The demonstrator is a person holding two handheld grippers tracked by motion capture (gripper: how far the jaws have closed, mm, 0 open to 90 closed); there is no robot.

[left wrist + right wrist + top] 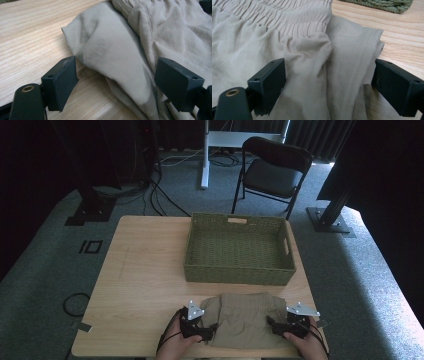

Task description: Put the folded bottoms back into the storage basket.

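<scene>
A folded beige garment (242,317) with an elastic waistband lies at the table's front edge. My left gripper (207,330) sits at its left side and my right gripper (274,325) at its right side, each held in a hand. In the left gripper view the garment's (120,42) folded edge lies between the wide-apart jaws of the left gripper (117,85), and a gap shows beside the left pad. In the right gripper view the right gripper (332,87) is open too, with the garment's (307,50) layered side edge between its jaws.
A green woven basket (237,275) with nothing in it stands just behind the garment, and its corner (384,5) shows in the right gripper view. Bare wooden table (145,270) stretches to the left. A black folding chair (275,172) and cables are on the floor beyond.
</scene>
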